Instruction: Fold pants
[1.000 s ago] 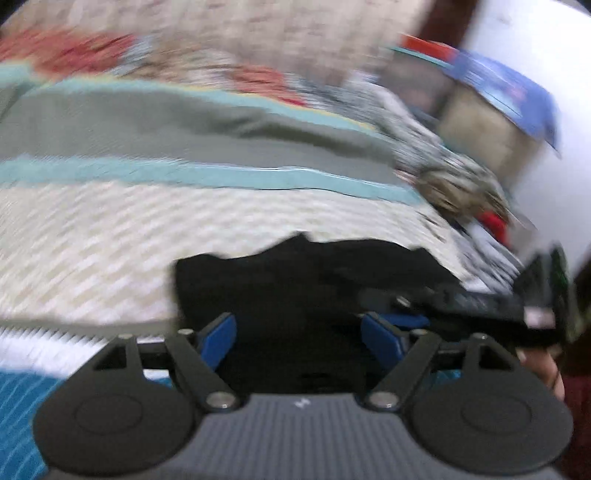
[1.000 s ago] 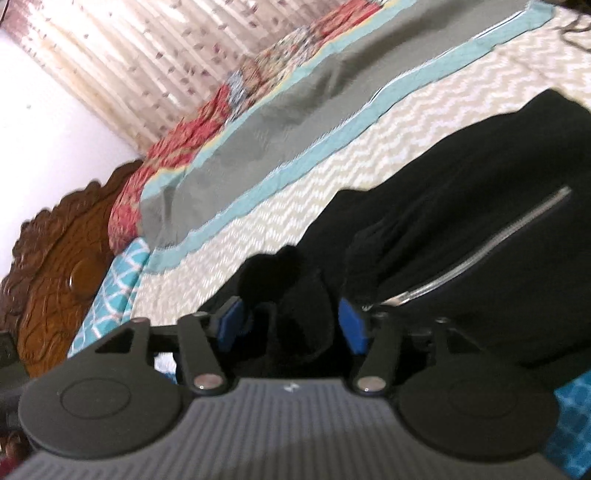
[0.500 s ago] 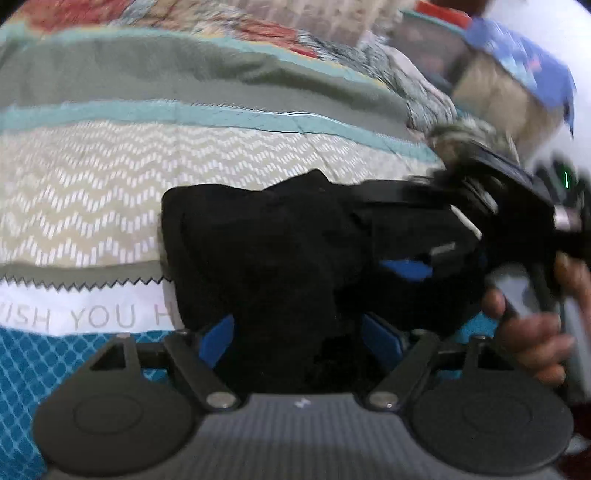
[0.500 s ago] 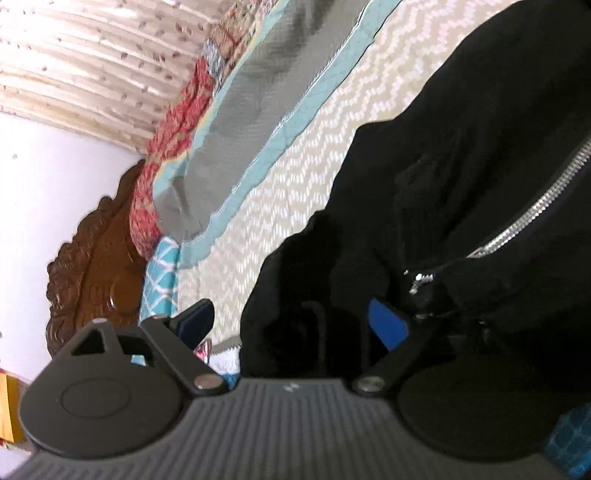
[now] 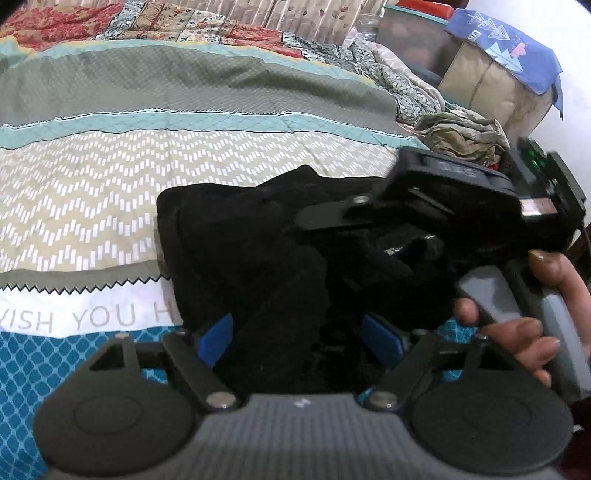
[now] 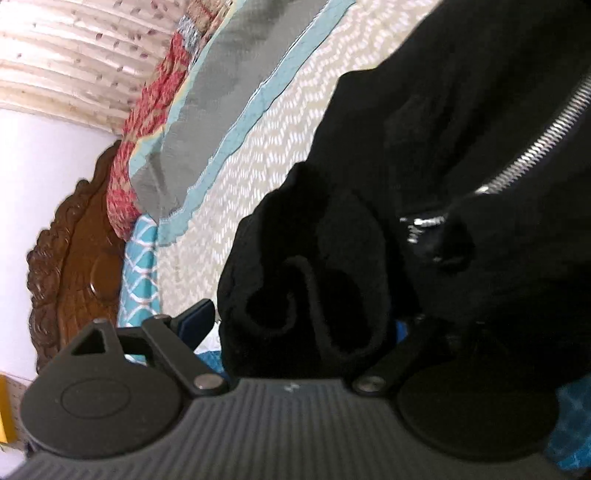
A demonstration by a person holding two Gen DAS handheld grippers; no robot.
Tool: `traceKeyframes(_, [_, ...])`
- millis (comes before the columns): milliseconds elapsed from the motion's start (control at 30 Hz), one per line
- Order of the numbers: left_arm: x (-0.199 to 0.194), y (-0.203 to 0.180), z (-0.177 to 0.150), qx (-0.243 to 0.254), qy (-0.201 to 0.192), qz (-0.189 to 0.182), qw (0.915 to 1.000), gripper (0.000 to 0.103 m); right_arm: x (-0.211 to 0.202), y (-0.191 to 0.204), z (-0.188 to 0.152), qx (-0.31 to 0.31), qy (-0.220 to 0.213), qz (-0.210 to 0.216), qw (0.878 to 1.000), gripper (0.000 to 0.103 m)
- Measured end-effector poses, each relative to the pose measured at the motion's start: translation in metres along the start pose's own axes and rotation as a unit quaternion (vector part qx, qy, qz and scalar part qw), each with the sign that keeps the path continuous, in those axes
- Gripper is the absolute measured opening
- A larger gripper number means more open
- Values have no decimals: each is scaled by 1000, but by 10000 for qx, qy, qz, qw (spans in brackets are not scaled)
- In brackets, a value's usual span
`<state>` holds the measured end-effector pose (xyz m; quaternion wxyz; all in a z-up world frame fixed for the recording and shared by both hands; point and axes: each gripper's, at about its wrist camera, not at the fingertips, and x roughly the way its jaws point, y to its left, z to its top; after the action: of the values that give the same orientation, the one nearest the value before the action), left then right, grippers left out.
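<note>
Black pants (image 5: 240, 240) lie bunched on the patterned bedspread (image 5: 92, 184). My left gripper (image 5: 297, 339) points down at their near edge. A thick fold fills the gap between its blue pads (image 5: 214, 339), which rest against the cloth. In the left wrist view a hand (image 5: 524, 332) holds the right gripper's housing (image 5: 461, 199) over the right side of the pants. In the right wrist view my right gripper (image 6: 299, 325) stands wide open around a rolled fold of the pants (image 6: 443, 110). Its left pad (image 6: 195, 321) is clear of the cloth. A silver zipper (image 6: 535, 147) shows.
A crumpled cloth pile (image 5: 461, 133) and a box under a blue cover (image 5: 498, 74) sit at the far right of the bed. A patchwork quilt (image 5: 147, 22) lines the back. A carved wooden headboard (image 6: 74, 266) and a curtain (image 6: 74, 48) are off to the left.
The right jaws have spread wide and let go of the fold they pinched, and the right gripper has rolled. The left gripper has sunk toward the bed with the pants still between its pads.
</note>
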<state>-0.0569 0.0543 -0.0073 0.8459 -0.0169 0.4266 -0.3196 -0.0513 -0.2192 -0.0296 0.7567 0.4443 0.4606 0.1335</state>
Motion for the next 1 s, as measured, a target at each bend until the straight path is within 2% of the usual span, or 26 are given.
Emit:
traceKeyframes(67, [0,-1,0,24,2,6,10000,79,4,6,1,-245,-42,-174,9995,83])
traceKeyframes(133, [-3,-1,1,-9,12,-29,10000,79,5,9,2,-383,-42,-279,9989,42])
traceKeyframes(167, [-4,0,2,-42,13,-69,10000,79,2,10,3,-426,-57,-273,9987,40])
traceKeyframes(200, [-8,2,4,-71,1,-129,9999,79,0,12,2,-513,-101,-271,9983,32])
traceKeyframes(267, [-19,6,8,-179,-89,-322,9993,79,-11,23,-1,-898,-266,-318,9951,29])
traceKeyframes(400, [-51,24,22,-732,-535,-838,9924,80,-58,49,-10,-1975,-1047,-136,9746,28])
traceKeyframes(467, [-60,32,31,-974,-713,-927,9883,80,-83,51,-15,-2309,-1444,-11,9622,28])
traceKeyframes(533, [-59,36,39,-1145,-763,-961,9858,80,-99,43,-16,-2424,-1698,-82,9552,28])
traceKeyframes(600, [-49,34,45,-1190,-677,-908,9864,80,-98,19,-9,-2168,-1627,-384,9618,30])
traceKeyframes(700, [-20,15,54,-1084,-354,-935,9891,78,-65,-35,8,-1282,-986,-1073,9810,30])
traceKeyframes(767, [0,-2,60,-896,-127,-867,9921,76,-69,-53,9,-740,-1103,-600,9893,32])
traceKeyframes(800, [7,-10,61,-809,-61,-865,9929,76,-74,-53,11,-641,-1147,-493,9901,37])
traceKeyframes(900, [23,-32,64,-577,85,-926,9940,76,-92,-45,12,-830,-1353,-398,9865,45])
traceKeyframes(1000, [31,-52,70,-342,123,-969,9946,75,-123,-49,8,-880,-1823,-446,9783,51])
